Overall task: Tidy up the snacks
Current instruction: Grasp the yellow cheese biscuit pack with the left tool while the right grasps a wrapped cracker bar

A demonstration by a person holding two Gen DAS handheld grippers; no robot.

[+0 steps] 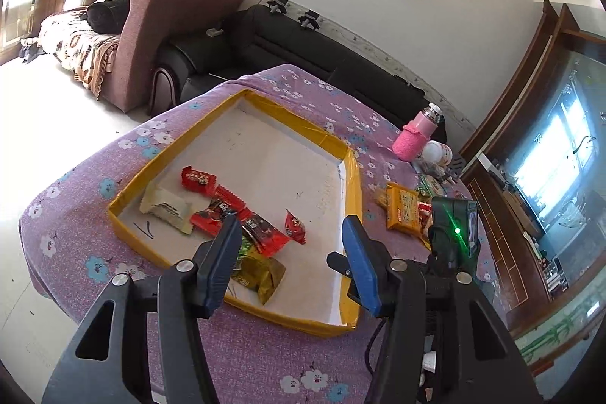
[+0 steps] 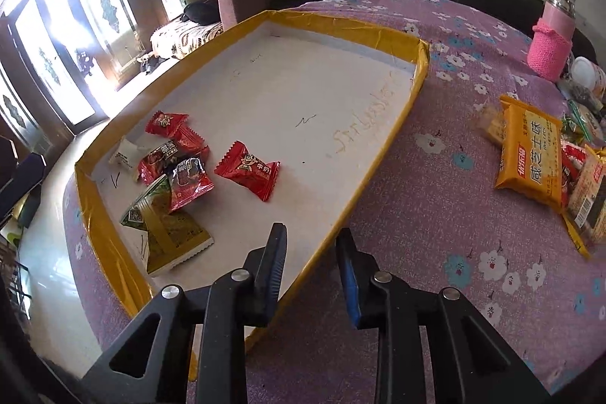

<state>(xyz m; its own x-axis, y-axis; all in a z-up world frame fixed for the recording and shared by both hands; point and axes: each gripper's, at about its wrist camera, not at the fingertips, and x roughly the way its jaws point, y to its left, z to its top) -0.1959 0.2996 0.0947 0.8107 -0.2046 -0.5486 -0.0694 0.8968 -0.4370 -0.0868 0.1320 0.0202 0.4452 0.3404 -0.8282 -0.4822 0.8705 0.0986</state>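
Note:
A shallow tray with a yellow taped rim [image 1: 295, 122] [image 2: 341, 25] and a white floor lies on the purple flowered tablecloth [image 2: 435, 214]. Several wrapped snacks lie in its near left part: red packets [image 1: 199, 180] [image 2: 248, 169], a white one [image 1: 166, 207] and a gold-green one [image 1: 261, 277] [image 2: 170, 237]. An orange biscuit pack [image 1: 401, 214] [image 2: 530, 158] lies outside the tray to the right, beside a small heap of other packets [image 2: 583, 184]. My left gripper [image 1: 291, 223] hovers open over the tray's near end, holding nothing. My right gripper [image 2: 310, 233] is open by a narrower gap above the tray's right rim, also holding nothing.
A pink bottle in a knitted sleeve [image 1: 414, 135] [image 2: 553, 36] and a white jar [image 1: 437, 152] [image 2: 585, 72] stand at the table's far right. Beyond the table are a black sofa [image 1: 288, 40] and a mauve armchair [image 1: 159, 25]. A wooden cabinet [image 1: 530, 177] stands to the right.

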